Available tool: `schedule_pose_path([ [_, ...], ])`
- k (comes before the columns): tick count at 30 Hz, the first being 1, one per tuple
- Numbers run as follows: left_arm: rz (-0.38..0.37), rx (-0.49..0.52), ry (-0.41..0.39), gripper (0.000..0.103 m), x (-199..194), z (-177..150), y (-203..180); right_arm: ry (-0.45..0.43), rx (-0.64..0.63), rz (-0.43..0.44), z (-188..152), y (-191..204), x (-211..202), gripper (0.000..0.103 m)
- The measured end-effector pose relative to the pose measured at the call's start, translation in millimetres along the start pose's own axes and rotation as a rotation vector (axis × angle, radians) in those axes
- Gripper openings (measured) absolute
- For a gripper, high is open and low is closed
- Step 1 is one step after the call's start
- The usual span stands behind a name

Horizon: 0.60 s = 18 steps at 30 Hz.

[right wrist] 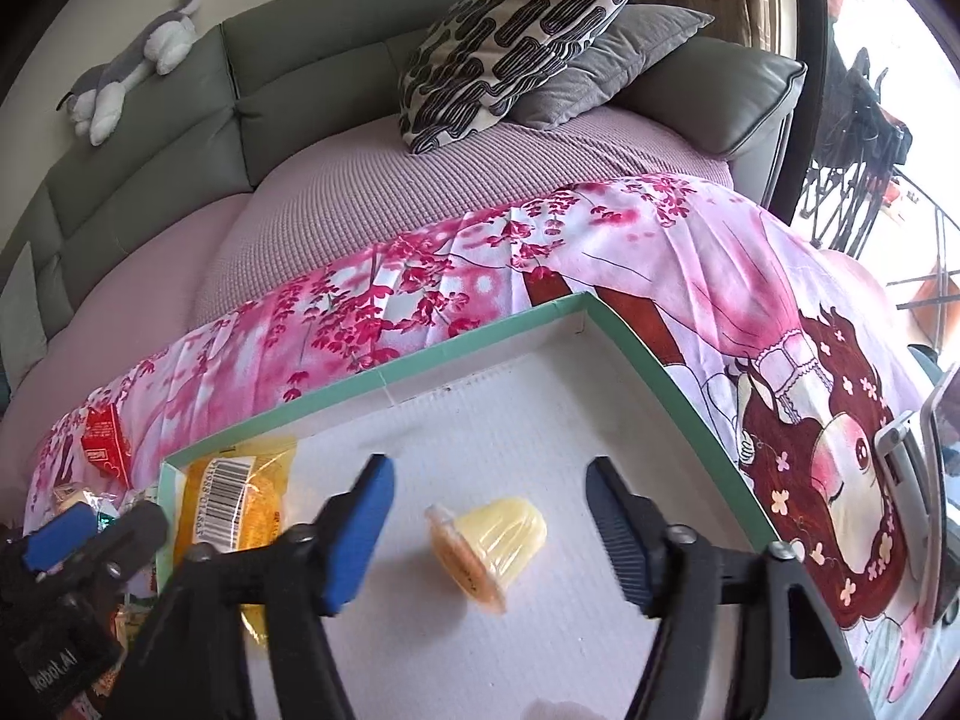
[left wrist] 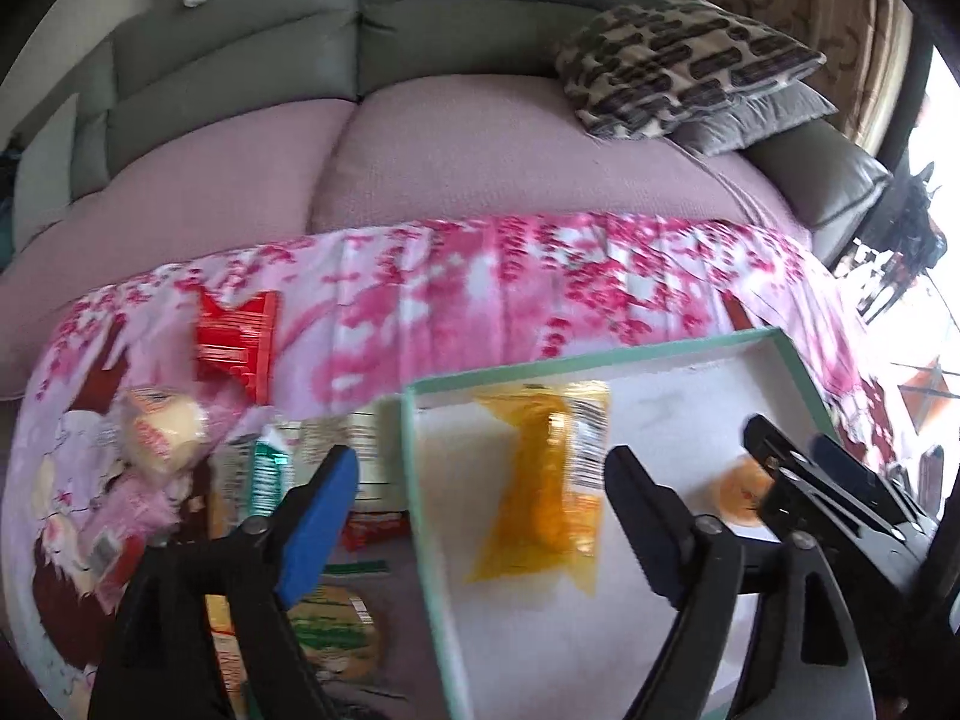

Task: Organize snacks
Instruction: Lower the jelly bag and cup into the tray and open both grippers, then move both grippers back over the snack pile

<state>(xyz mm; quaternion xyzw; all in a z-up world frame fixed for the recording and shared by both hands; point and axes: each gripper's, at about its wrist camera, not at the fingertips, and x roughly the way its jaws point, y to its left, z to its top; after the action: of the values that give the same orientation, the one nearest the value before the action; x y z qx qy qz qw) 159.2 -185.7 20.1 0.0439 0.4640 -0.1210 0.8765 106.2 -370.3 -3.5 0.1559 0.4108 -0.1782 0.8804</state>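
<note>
**Both grippers open over the snack box**

I see a shallow box (right wrist: 654, 360) with a green rim and white floor sitting on a pink flowered cloth (right wrist: 480, 252) spread over what I take to be a low surface in front of a grey-green sofa (right wrist: 312, 78).

My left gripper (left wrist: 480, 486) hangs above the box's left side with its jaws spread wide and nothing between the pads. Below the gap, an orange snack packet (left wrist: 540, 480) lies flat on the box floor, free of the fingers. My right gripper (right wrist: 489, 534) is over the middle of the box, jaws also apart and holding nothing. A small yellow jelly cup (right wrist: 486, 546) lies tipped on its side on the white floor between the two fingers, touching neither pad that I can tell.

Outside the box, to its left, loose snacks remain on the cloth: a red packet (left wrist: 237, 342), a round pale wrapped snack (left wrist: 162, 429), and a blurred heap of green-and-white wrappers (left wrist: 270, 474) just beside the box wall.

A patterned cushion (right wrist: 516, 42) leans on a grey one on the sofa.
</note>
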Motion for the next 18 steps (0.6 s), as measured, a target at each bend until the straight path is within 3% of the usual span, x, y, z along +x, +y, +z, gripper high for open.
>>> schedule_pose_path([
  [2, 0.047, -0.010, -0.018, 0.091, -2.8, -2.1, 8.4, 0.004, -0.004, -0.005, -0.5, 0.3, -2.1, 0.078],
  [4, 0.075, -0.019, -0.037, 0.091, -5.0, -4.5, 15.6, 0.004, -0.006, -0.008, -1.2, 0.6, -5.3, 0.100],
  [5, 0.082, -0.023, -0.043, 0.094, -6.0, -5.7, 18.6, -0.002, -0.006, -0.004, -1.5, 0.6, -7.6, 0.103],
  [7, 0.098, -0.040, -0.057, 0.102, -8.8, -9.1, 26.9, -0.010, -0.011, 0.008, -2.3, 2.4, -12.6, 0.103],
  [18, 0.145, -0.140, -0.101, 0.102, -33.9, -31.2, 68.0, -0.027, 0.000, 0.046, -11.5, 13.6, -38.0, 0.103],
])
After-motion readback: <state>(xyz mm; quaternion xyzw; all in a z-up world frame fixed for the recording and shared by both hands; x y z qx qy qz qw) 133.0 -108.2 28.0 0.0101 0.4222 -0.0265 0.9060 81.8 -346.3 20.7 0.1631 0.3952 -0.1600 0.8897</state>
